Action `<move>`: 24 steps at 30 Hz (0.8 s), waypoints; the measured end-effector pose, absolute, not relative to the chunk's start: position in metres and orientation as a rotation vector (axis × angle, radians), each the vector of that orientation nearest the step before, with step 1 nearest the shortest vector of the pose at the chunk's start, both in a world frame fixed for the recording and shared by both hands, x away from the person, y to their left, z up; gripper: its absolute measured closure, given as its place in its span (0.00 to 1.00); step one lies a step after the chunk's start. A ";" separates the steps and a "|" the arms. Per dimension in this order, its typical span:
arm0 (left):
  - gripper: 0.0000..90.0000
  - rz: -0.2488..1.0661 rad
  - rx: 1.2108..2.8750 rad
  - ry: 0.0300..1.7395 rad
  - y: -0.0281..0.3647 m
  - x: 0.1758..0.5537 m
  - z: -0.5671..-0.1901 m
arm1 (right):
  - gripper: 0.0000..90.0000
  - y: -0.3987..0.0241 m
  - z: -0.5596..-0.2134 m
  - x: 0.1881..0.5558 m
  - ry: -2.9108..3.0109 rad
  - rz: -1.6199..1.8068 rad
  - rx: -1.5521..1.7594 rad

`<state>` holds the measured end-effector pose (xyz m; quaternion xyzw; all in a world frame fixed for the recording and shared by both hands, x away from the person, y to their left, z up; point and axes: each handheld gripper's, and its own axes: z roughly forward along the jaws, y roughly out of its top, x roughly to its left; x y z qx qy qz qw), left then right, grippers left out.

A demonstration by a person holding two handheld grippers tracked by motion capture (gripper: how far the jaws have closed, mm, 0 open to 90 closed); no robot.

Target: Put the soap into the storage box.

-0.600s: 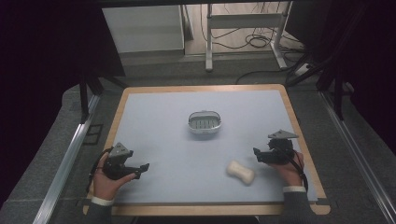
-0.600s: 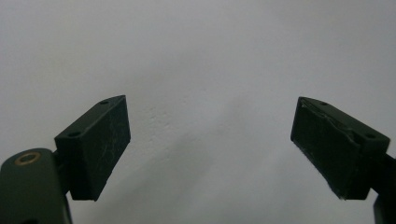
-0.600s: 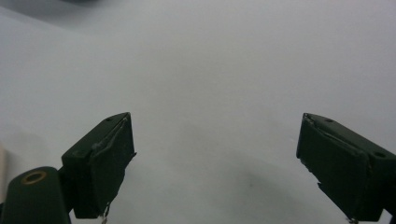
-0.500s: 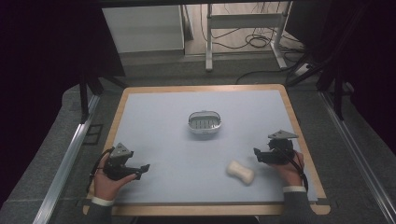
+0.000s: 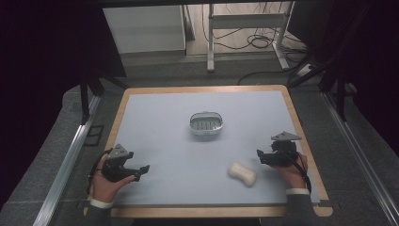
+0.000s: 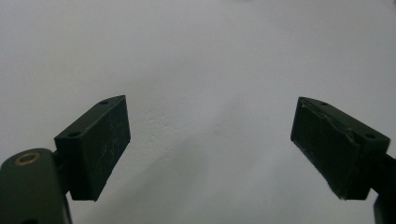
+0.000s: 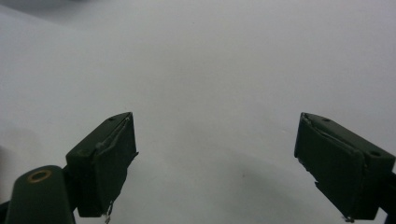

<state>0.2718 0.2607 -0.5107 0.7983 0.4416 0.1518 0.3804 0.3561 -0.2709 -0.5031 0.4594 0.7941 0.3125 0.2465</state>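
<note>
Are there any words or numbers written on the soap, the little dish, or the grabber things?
No text can be read anywhere.
Soap bar: plain, no lettering shows.
Soap dish: ribbed inside, no label shows.
Left gripper and right gripper: black, with no marks that can be read, also in the two gripper views.
Table: plain surface, no signs.

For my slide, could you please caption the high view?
Open left tongs and right tongs flank a soap bar near its dish.

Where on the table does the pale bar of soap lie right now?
In the high view the soap lies on the near right part of the table, just left of the right tongs and nearer the person than the soap dish.
</note>
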 end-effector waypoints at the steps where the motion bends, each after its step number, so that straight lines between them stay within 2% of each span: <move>1: 0.14 0.388 2.038 1.127 0.261 0.272 -0.511 | 0.14 -0.272 -0.503 0.357 2.165 0.853 1.257; 24: 0.14 0.394 2.077 1.123 0.254 0.271 -0.516 | 0.16 -0.273 -0.490 0.353 2.173 0.950 1.237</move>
